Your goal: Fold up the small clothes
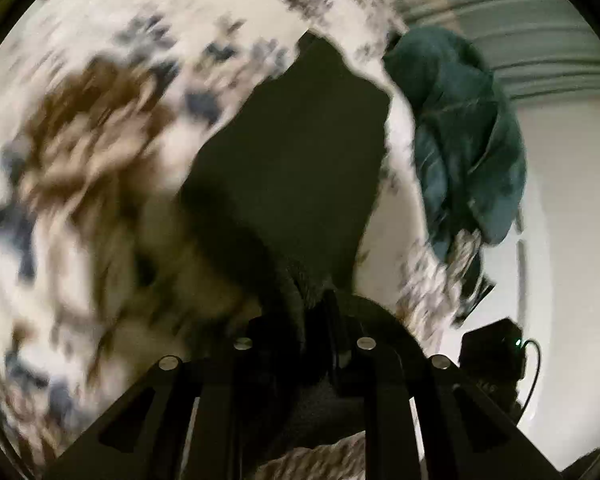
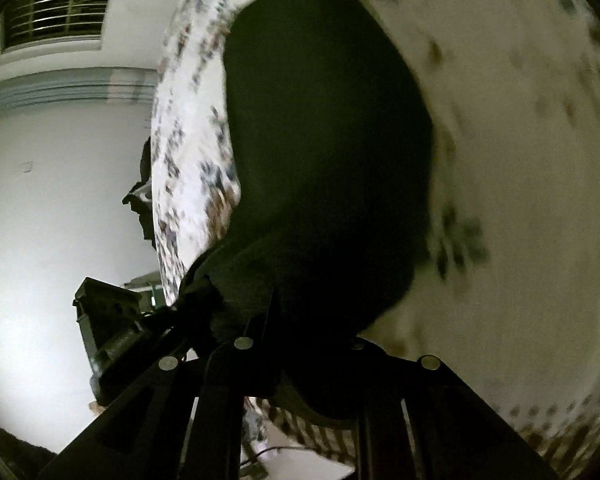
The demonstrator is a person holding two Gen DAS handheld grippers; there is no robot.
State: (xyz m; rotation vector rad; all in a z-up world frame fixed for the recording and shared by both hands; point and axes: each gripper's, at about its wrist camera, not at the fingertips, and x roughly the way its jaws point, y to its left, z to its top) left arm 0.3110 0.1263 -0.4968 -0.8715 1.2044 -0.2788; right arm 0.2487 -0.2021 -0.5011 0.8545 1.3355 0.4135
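Both your grippers, left gripper [image 1: 306, 312] and right gripper [image 2: 284, 320], look clamped on the dark garment [image 1: 300, 152]; keep tension even between them; lower onto the patterned sheet [image 1: 100, 140] ahead, smooth.

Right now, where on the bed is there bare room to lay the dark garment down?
The patterned bedcover left of the dark garment looks bare, though blurred. To the right, a teal garment crowds the edge. In the right wrist view, the bedcover right of the dark garment also looks free.
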